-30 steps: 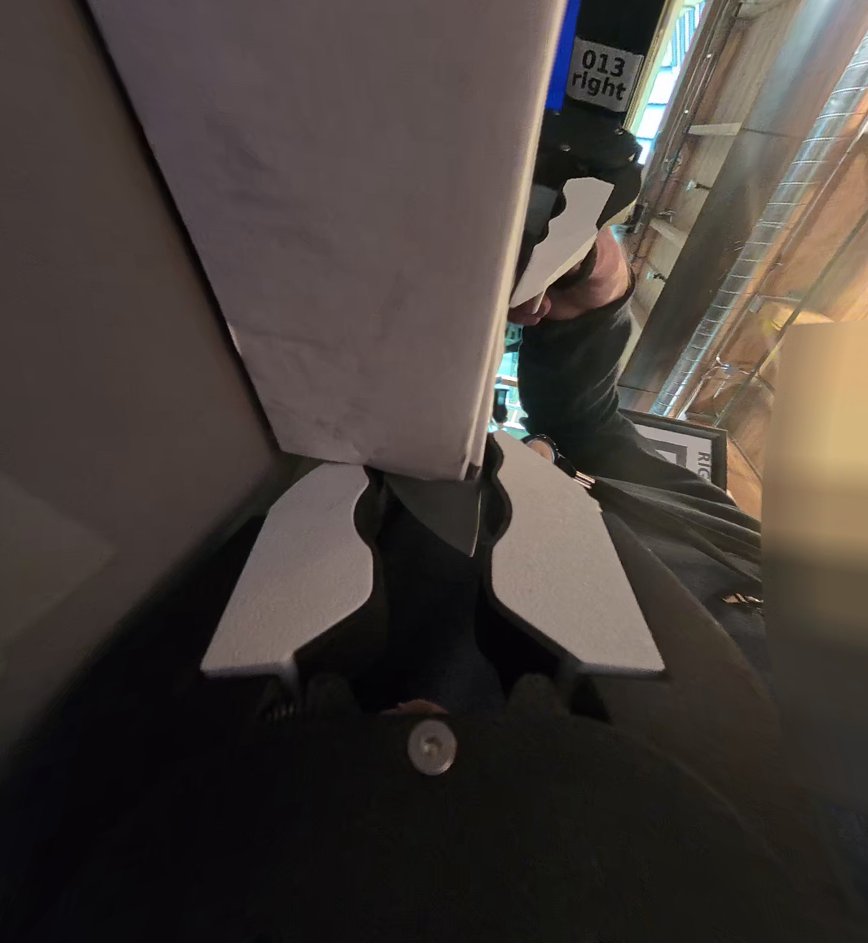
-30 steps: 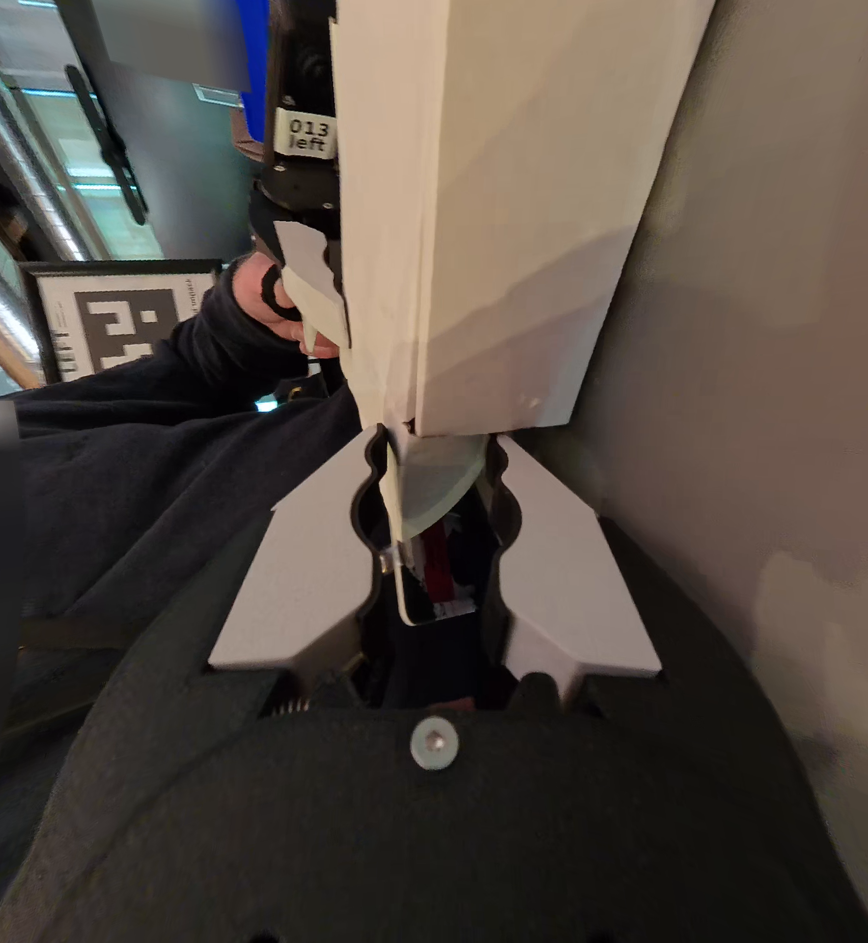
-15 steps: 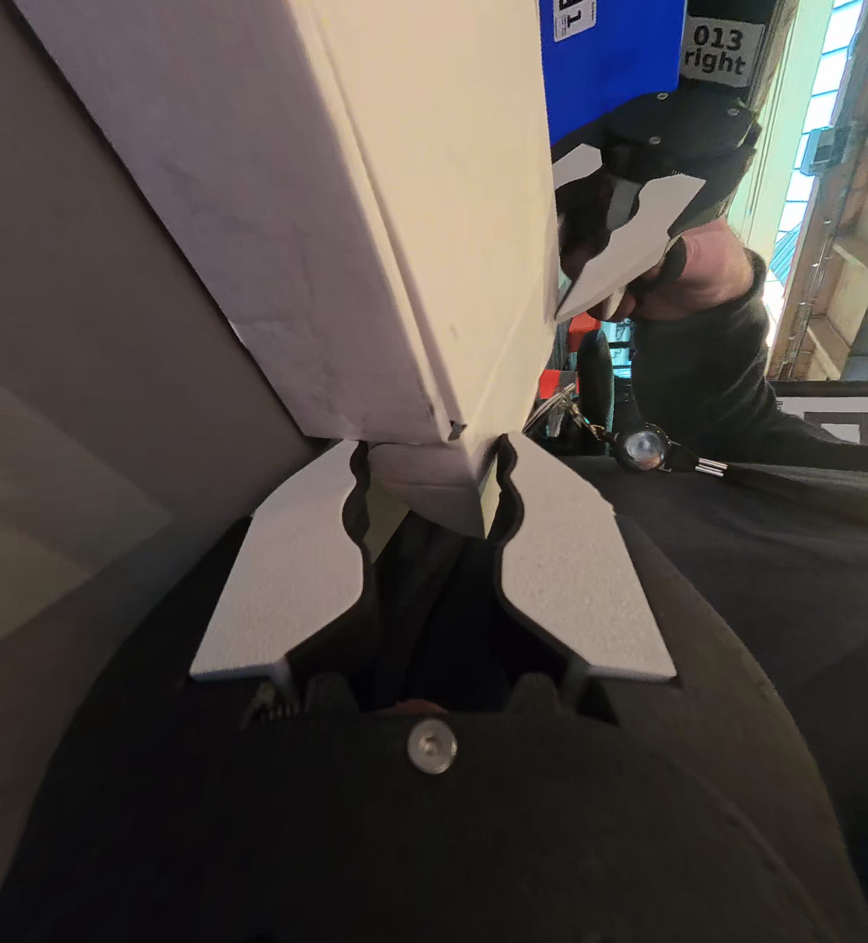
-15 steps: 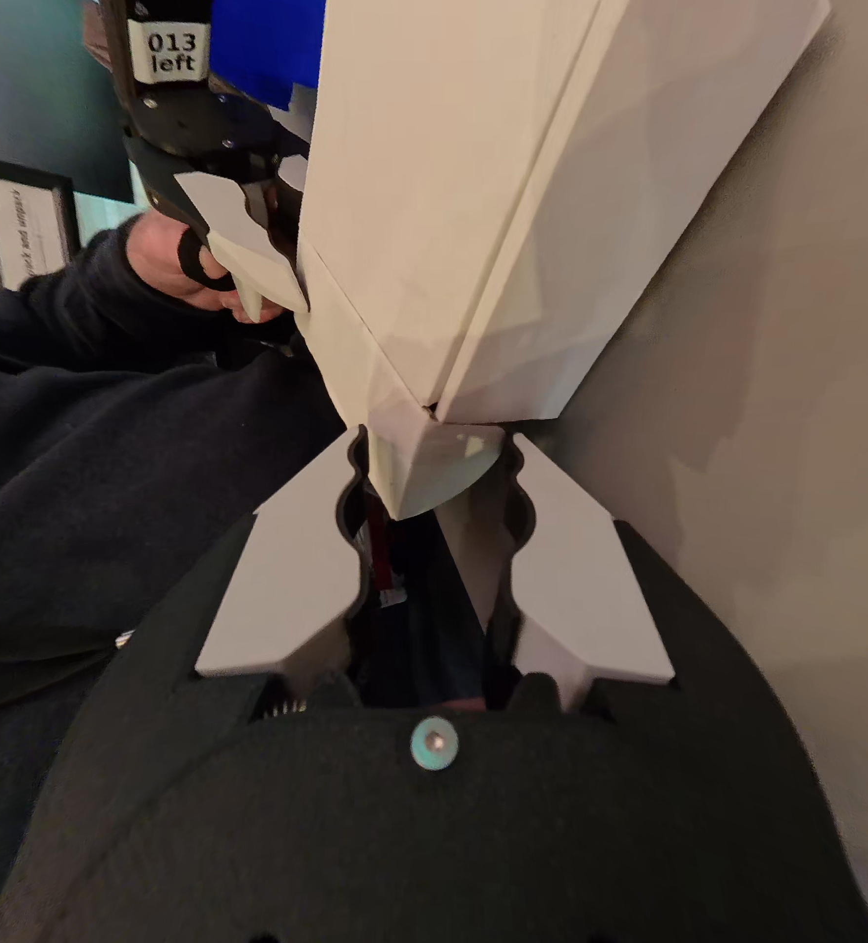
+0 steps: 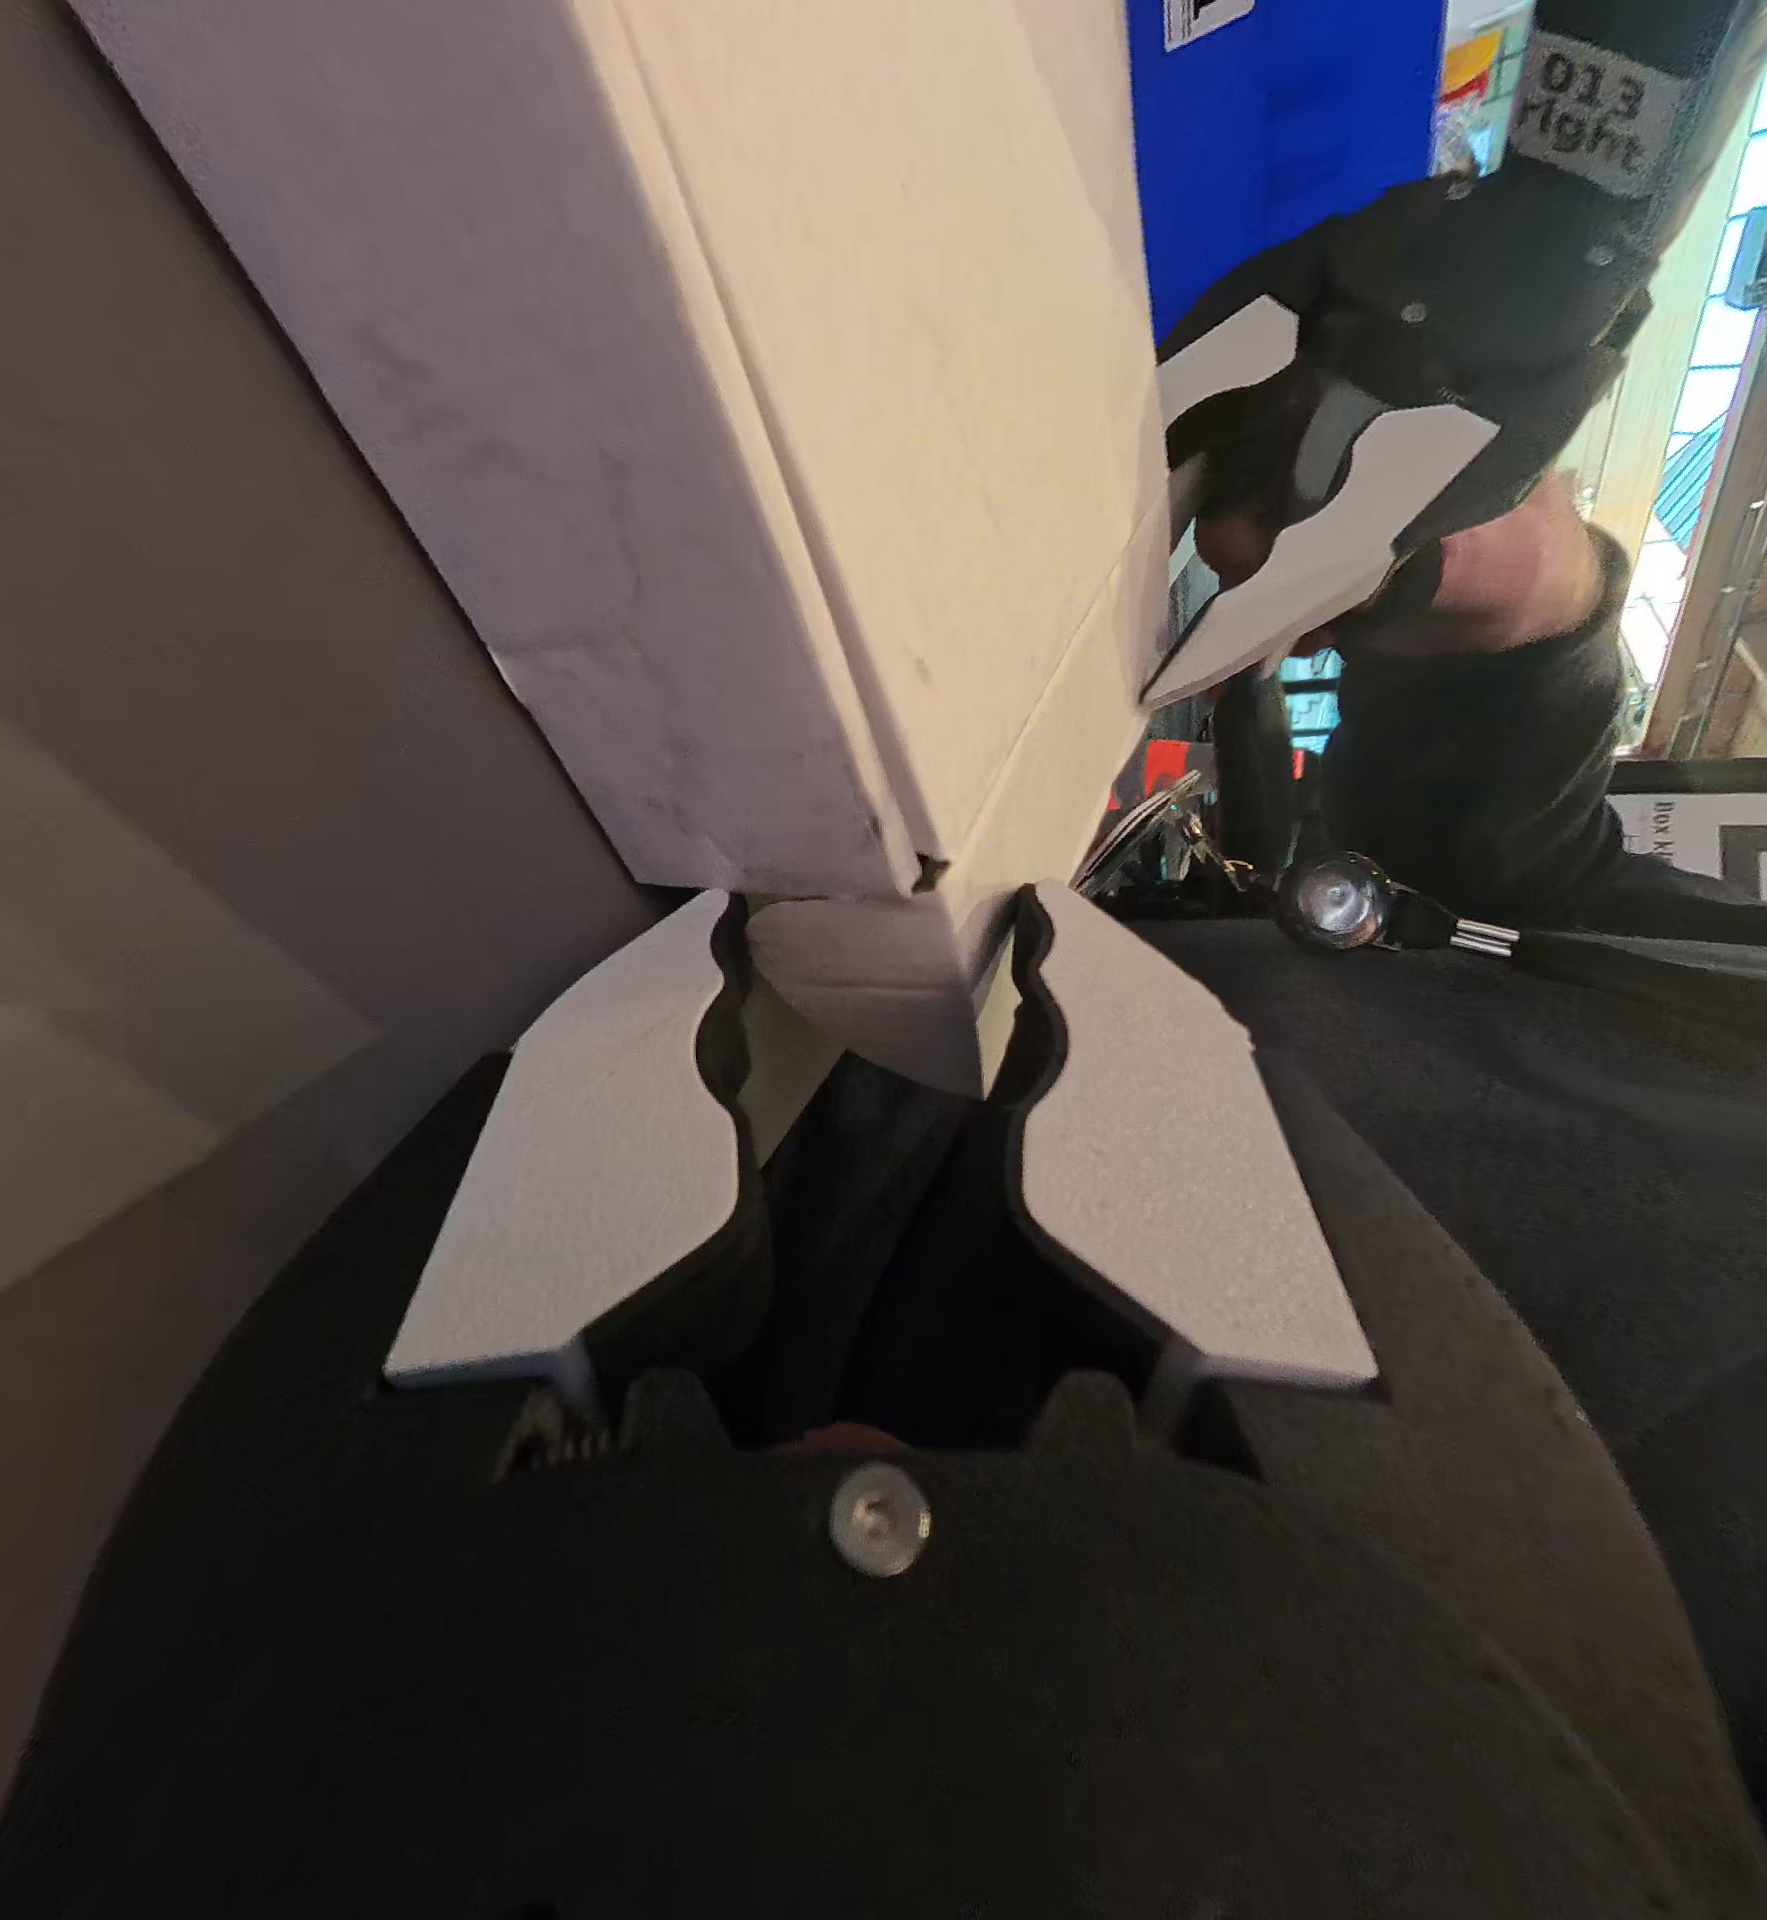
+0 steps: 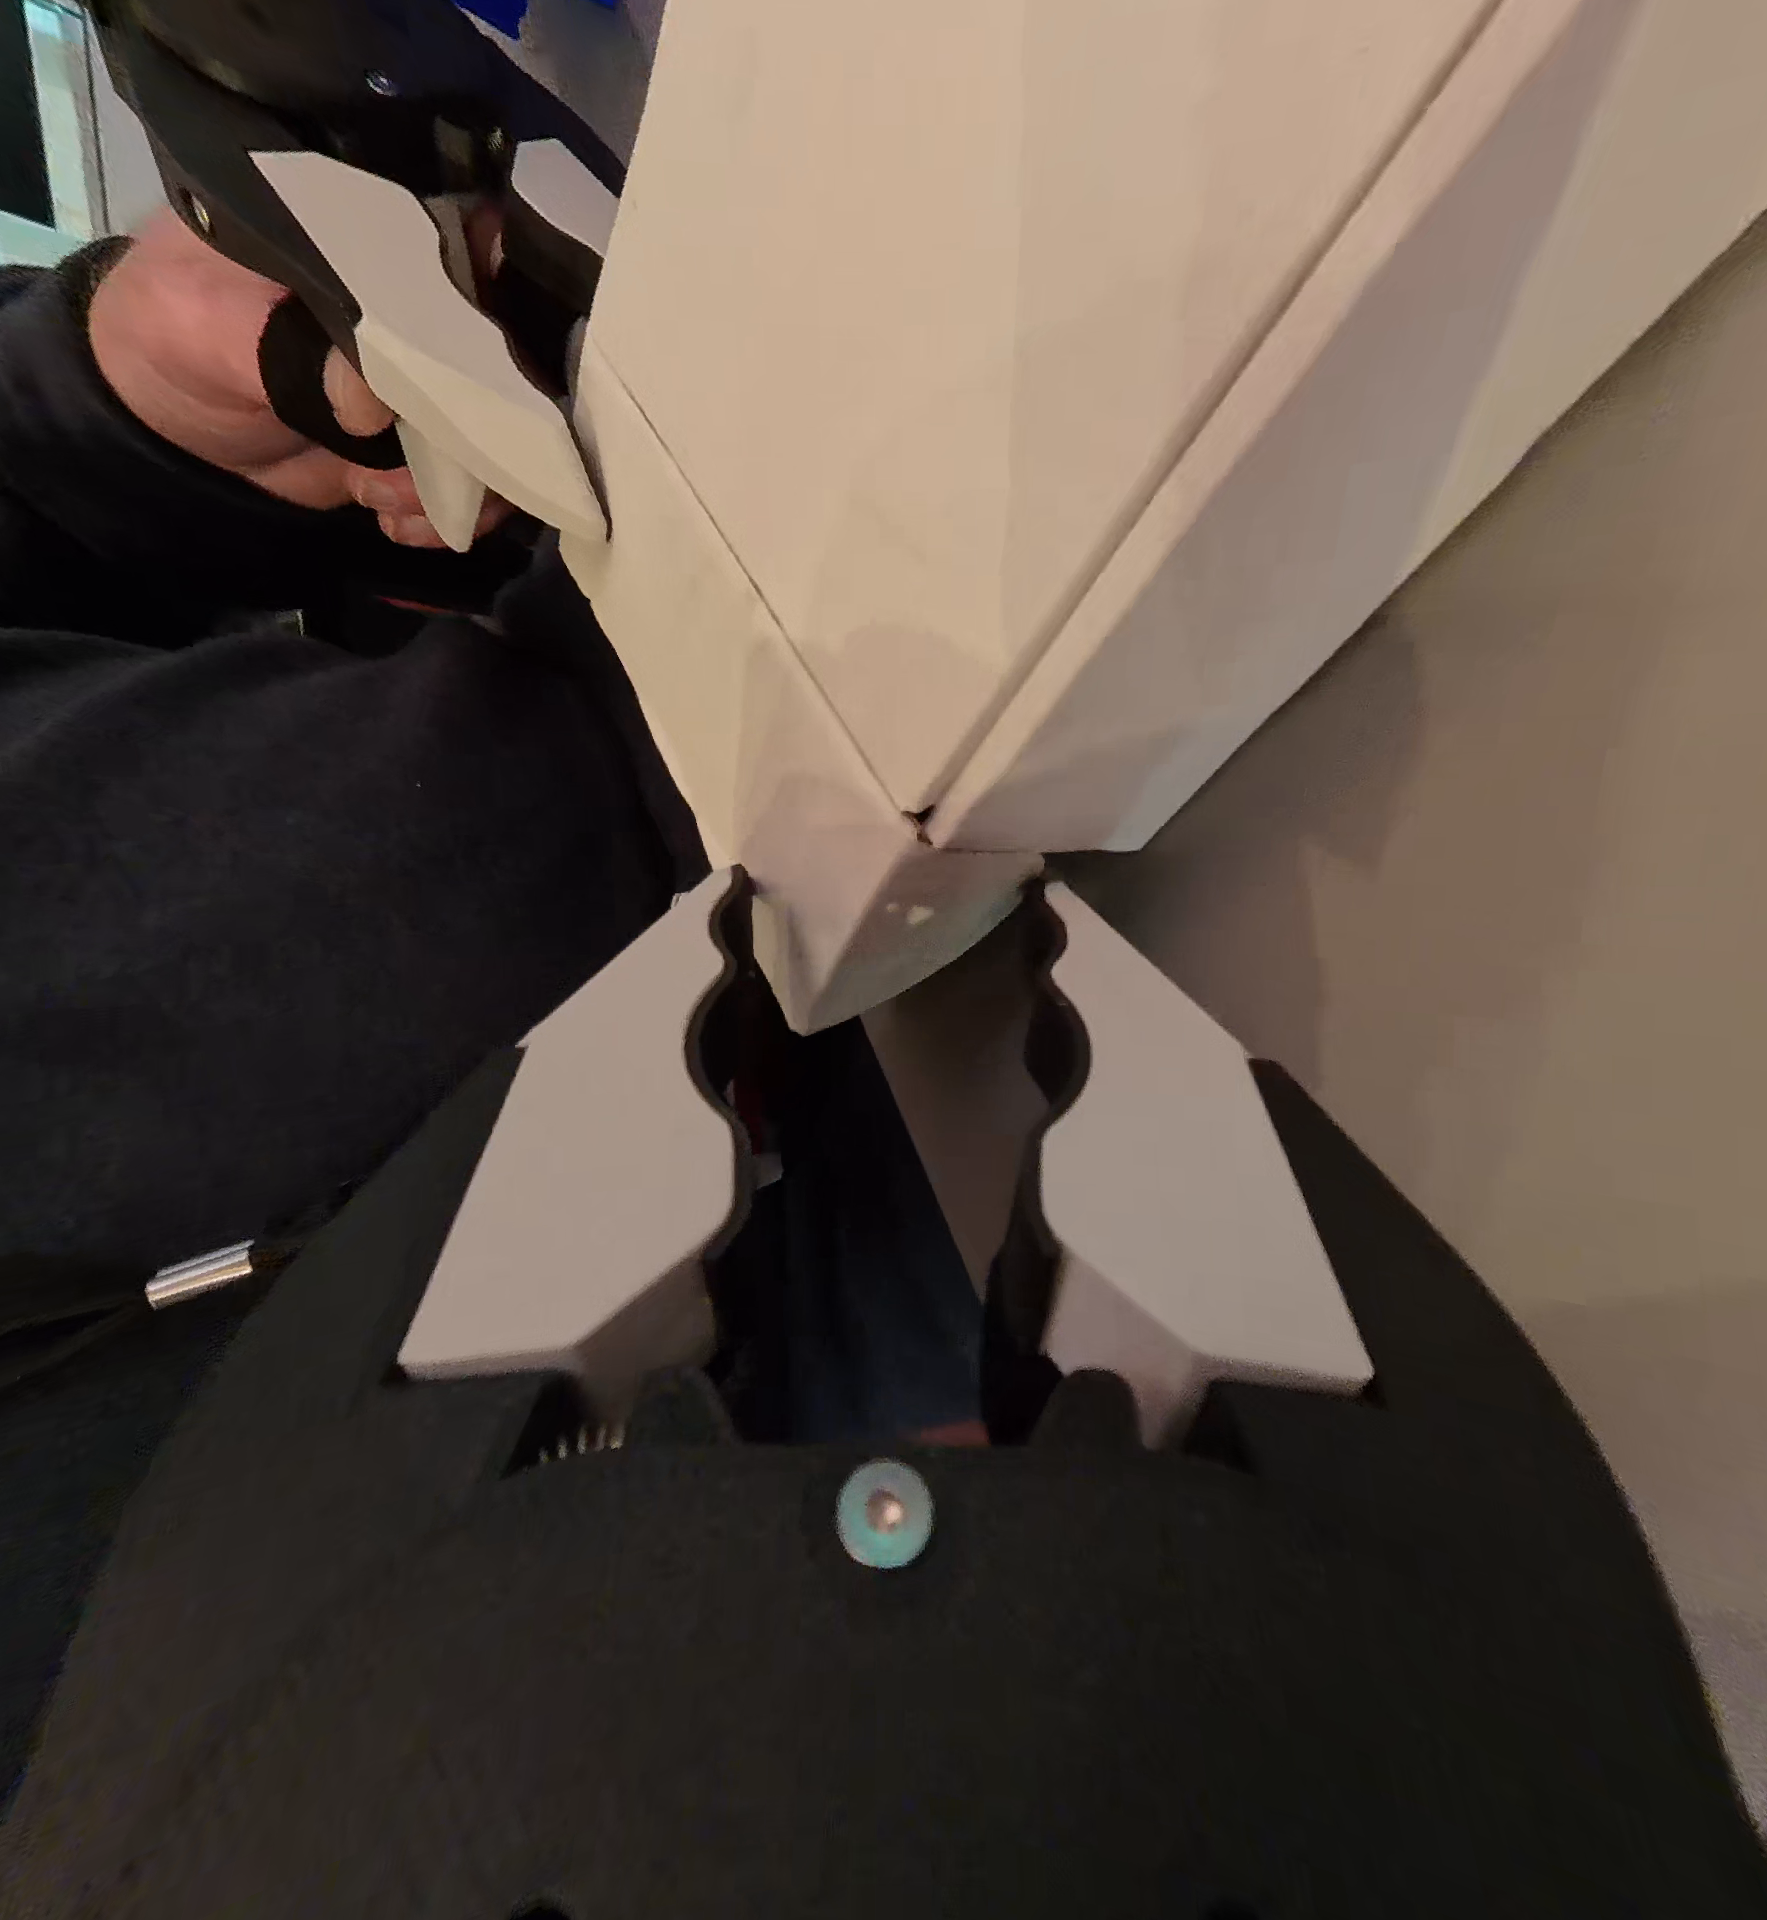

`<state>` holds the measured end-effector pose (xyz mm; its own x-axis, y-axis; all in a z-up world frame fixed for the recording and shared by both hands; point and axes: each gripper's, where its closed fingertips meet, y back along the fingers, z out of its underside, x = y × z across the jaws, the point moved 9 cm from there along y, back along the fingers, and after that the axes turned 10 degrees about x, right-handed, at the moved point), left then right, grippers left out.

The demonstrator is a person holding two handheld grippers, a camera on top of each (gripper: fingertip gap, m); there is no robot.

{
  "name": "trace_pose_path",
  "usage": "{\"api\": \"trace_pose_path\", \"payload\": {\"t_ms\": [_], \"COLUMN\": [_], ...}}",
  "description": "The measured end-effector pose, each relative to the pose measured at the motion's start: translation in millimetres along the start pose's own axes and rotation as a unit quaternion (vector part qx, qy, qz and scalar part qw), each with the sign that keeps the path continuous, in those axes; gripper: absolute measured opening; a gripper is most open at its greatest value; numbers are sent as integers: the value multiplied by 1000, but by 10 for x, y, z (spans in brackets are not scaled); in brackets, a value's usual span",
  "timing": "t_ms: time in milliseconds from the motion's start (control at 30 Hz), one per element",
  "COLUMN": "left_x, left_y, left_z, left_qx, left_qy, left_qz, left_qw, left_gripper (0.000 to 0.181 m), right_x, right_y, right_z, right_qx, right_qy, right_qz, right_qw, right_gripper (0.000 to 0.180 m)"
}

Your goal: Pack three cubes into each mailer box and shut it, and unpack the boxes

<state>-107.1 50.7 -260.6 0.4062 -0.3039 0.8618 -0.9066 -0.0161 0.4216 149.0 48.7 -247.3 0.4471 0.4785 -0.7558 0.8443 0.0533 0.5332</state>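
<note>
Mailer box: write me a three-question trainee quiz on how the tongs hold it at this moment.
1. True or false: neither the left tongs nor the right tongs touch the white mailer box.
2. Which part of the box sits between the right tongs? A. a corner B. the middle of the lid C. nothing
3. Short answer: can any cubes be seen in either wrist view?

Key
1. False: each pair of tongs is closed on the box.
2. A
3. No: the box looks shut and no cubes show.
</note>
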Motion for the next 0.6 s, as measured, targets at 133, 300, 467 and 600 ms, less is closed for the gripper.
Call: {"api": "trace_pose_path", "payload": {"t_ms": [133,300,467,600], "left_x": [3,-6,-7,-6], "left_y": [0,-30,-58,-86], "left_z": [-3,10,1,2], "left_qx": [-2,-8,-12,-18], "left_qy": [9,33,0,-18], "left_qz": [-1,13,-9,-21], "left_qw": [1000,999,1000,999], "left_gripper": [48,46,47,47], "right_x": [15,55,65,120], "right_y": [-26,-48,-56,-59], "right_z": [-2,-23,-21,-8], "right_qx": [-11,-8,-10,-1], "right_qy": [-25,-40,-6,-3], "right_qz": [-24,-43,-11,-7], "right_qw": [999,998,1000,1000], "right_gripper": [46,44,45,43]}}
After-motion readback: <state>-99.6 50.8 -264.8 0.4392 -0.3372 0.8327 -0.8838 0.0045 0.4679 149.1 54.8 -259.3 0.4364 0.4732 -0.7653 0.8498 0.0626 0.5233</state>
